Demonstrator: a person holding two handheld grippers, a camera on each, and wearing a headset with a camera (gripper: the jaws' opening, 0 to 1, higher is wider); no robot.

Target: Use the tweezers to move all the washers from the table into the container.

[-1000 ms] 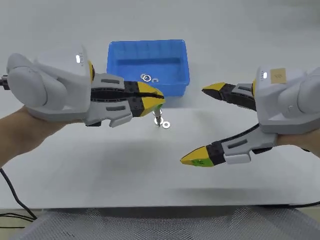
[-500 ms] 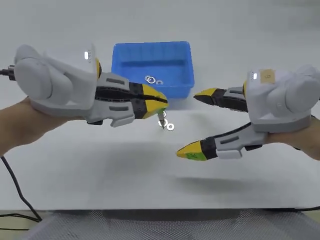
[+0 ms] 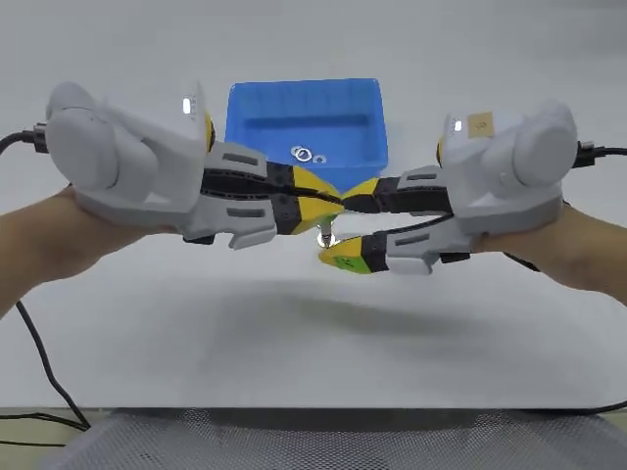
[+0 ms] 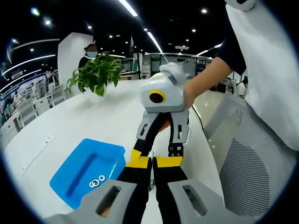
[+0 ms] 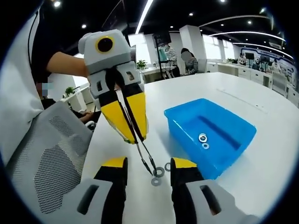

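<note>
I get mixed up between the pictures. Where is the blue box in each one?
Head view: blue box, top middle.
Left gripper view: blue box, bottom left.
Right gripper view: blue box, right of middle.
Shared landmark: the washers lying inside it.

Bright, even ceiling light, soft shadows on the table (image 3: pixel 294 333), fisheye bending at edges

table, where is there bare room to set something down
Bare: the near strip of table along the front edge, and the stretches either side of the container. Crowded: the middle, before the container, where the left gripper and right gripper meet over the tweezers and washers.
</note>
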